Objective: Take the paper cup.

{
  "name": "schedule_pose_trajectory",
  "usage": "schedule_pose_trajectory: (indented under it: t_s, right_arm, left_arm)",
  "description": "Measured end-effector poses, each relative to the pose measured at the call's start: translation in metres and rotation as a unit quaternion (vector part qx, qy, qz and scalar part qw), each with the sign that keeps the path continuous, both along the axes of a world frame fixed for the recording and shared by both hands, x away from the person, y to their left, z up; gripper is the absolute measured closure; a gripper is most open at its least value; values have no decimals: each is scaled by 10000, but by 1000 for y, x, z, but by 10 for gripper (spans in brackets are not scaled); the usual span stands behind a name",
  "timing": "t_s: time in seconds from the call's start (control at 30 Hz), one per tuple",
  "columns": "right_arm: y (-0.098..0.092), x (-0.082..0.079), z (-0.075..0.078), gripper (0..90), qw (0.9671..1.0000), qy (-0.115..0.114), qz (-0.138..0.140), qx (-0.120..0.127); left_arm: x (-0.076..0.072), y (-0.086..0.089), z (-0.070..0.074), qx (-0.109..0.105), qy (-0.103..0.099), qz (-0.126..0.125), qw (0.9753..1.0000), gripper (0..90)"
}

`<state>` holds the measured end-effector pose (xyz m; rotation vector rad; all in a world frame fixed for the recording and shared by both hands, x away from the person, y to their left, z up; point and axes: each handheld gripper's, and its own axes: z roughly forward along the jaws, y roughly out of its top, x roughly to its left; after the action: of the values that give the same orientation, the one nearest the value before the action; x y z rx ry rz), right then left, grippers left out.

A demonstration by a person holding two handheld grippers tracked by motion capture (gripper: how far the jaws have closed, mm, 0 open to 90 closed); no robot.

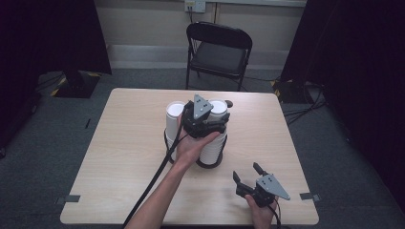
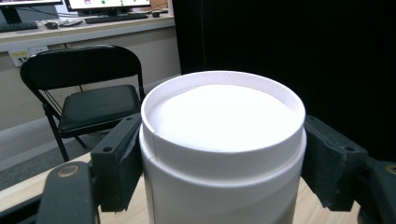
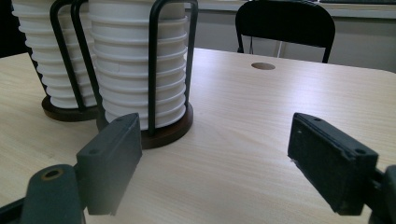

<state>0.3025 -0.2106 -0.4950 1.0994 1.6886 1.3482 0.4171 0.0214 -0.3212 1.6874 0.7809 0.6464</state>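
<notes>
I have the left gripper (image 1: 204,125) up at the top of the right-hand cup stack (image 1: 213,138), near the middle of the table (image 1: 124,157). In the left gripper view its two padded jaws sit on either side of the topmost white cup (image 2: 222,154), pads touching or almost touching the wall just under the rim, so I read it as pinching that cup. The cup stands inverted: its flat, recessed base faces up toward me, ringed by a thin raised lip with a visible paper seam, and its long axis runs vertical, in line with the stack below.

The stack itself is smooth white paper, the rolled rims forming a ribbed column, held in a holder (image 3: 154,70) of black bent wire loops on a round dark wooden base. A second stack (image 1: 174,125) in the same kind of holder stands just beside it on the left.

My right gripper (image 1: 249,177) rests low near the table's front right edge, well apart from the stacks, with its jaws spread wide and nothing between them. The tabletop is pale wood-grain laminate with rounded corners. A black folding chair (image 1: 218,50) stands beyond the far edge.
</notes>
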Motion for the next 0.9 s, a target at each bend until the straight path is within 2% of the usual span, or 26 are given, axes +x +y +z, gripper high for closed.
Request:
schedule_pose_trajectory:
  t_s: [0.23,0.4,0.73,0.9]
  right_arm:
    - [0,0,0,171,10000,3,8,2]
    - [0,0,0,171,10000,2,15,5]
    - [0,0,0,171,10000,12,24,1]
    - [0,1,0,171,10000,28,16,-27]
  left_arm:
    - [-2,1,1,-45,-70,-30,10000,231]
    - [-5,3,4,-233,-165,55,9996,233]
    - [-9,9,11,-454,-541,-159,9974,234]
    - [-10,12,14,-557,-613,-222,9963,234]
